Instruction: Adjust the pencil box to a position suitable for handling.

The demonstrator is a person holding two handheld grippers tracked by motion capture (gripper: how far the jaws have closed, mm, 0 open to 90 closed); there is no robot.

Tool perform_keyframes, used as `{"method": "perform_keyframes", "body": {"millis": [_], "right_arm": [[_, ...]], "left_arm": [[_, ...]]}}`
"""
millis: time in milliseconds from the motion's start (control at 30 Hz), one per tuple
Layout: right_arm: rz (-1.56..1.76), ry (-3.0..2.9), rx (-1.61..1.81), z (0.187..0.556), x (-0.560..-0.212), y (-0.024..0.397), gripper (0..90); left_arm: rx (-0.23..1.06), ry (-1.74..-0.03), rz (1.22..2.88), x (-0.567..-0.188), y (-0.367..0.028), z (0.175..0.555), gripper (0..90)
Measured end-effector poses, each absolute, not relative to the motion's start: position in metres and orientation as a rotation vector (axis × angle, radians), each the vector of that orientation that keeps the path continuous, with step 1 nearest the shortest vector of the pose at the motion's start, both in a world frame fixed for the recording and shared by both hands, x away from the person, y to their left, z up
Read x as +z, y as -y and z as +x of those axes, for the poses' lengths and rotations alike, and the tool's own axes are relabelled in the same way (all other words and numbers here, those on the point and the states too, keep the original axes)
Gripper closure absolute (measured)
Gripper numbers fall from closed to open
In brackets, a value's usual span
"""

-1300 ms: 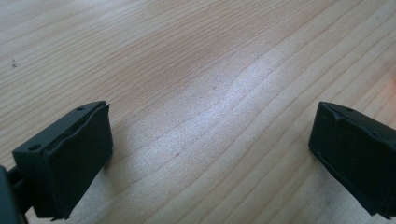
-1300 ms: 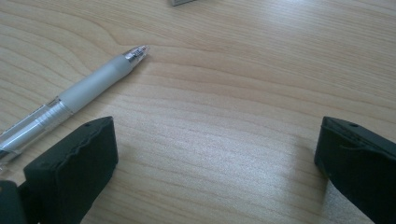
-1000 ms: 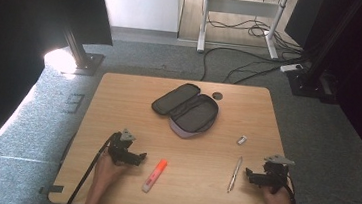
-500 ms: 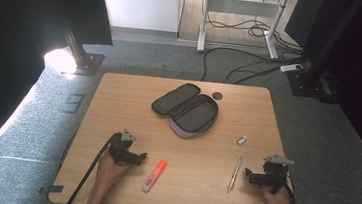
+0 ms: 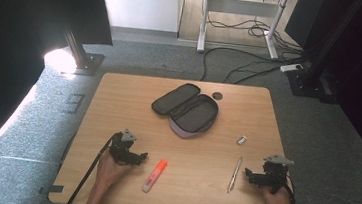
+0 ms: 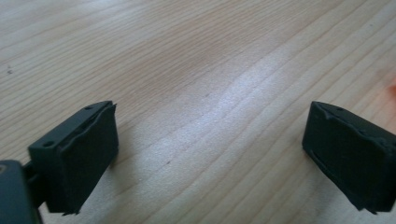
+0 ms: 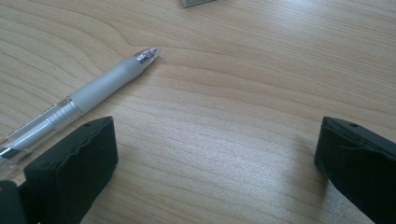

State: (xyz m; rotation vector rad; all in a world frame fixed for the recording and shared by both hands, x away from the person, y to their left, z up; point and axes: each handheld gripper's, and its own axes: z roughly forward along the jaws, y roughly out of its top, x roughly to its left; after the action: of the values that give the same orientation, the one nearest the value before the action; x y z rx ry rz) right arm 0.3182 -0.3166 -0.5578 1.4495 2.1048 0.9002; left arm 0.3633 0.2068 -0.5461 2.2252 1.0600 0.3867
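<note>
A clear pen [image 5: 235, 173] with a frosted grip lies flat on the wooden tabletop [image 5: 118, 106], just beside the right gripper [image 5: 251, 175], whose jaws are spread wide and hold nothing. In the right gripper view the pen [image 7: 79, 98] runs past the left-hand jaw, its tip pointing away across the grain, with bare wood between the two jaws. An orange highlighter [image 5: 155, 175] with a pale cap rests near the left gripper [image 5: 139, 157], just off its jaws and not touching them; those jaws, too, stand wide apart over bare wood, an orange blur at the right edge of the left gripper view. Both grippers sit low at the near edge of the tabletop, each in one of the person's hands, well apart from each other. Farther back, near the middle, an open dark pencil case [image 5: 186, 109] lies unzipped, a small black round cap [image 5: 217, 95] just behind it and a small grey eraser [image 5: 241, 139] between the case and the pen.
</note>
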Motion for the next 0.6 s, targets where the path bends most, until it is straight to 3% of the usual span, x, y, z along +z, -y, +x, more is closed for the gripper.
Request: {"method": "perform_keyframes", "body": {"millis": [600], "right_arm": [[1.45,-2.104,0.901,0.318,-0.558,0.317,0.0]], "left_arm": [[0.36,-0.936,2.235,-0.522,-0.182,0.369,9.0]]}}
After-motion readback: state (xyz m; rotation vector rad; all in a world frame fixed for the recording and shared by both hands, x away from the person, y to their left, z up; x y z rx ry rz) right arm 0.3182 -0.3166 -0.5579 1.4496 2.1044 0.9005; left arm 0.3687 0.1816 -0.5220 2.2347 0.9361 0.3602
